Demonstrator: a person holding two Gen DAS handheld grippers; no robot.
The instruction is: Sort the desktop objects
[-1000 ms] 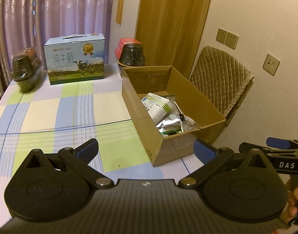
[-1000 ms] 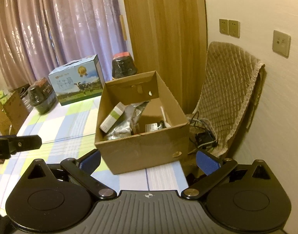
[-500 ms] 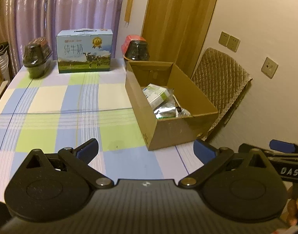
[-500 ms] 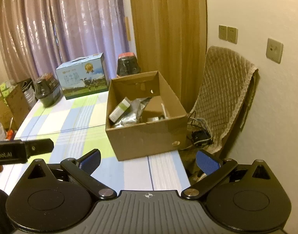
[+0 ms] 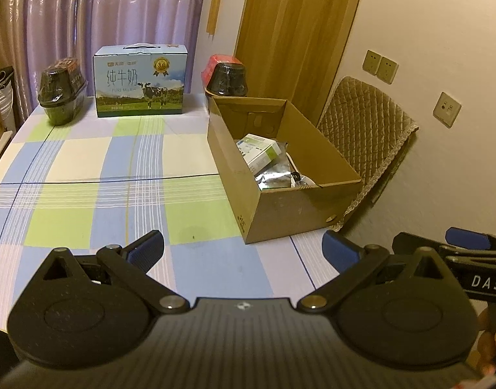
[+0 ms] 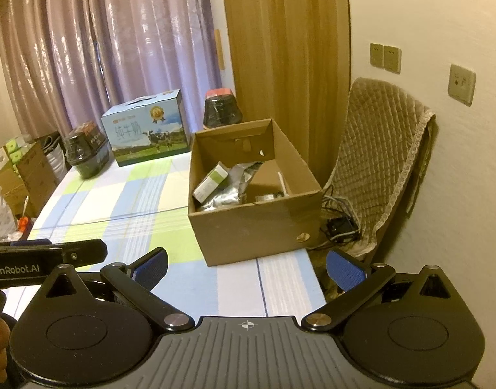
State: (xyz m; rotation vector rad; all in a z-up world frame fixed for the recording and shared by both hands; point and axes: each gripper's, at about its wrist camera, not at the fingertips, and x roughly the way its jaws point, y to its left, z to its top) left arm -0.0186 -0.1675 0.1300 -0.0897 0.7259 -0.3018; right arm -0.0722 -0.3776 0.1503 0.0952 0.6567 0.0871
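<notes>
Both tools hang side by side over the near end of the table [image 5: 95, 168], which is covered in a checked cloth of blue, green and cream. The left tool [image 5: 243, 248] has its blue-padded fingers spread wide with nothing between them, and the right tool [image 6: 246, 264] is the same, wide apart and empty-handed. Ahead of them, toward the right edge of the table, sits an open cardboard box [image 5: 300, 207] with its flaps up; inside lie a white and green carton [image 5: 259, 152] tilted against the left wall, a crumpled silver foil pouch [image 5: 274, 178] beside it, and some small dark bits I cannot make out. At the far end of the table stands a blue milk carton case [image 5: 140, 81] printed with a cow, with a dark domed container [image 5: 61, 92] to its left and another dark domed container [image 5: 227, 77] with a red top just behind the box. A chair draped in quilted tan fabric [image 6: 374, 168] stands against the wall right of the table, cables on the floor below it.
</notes>
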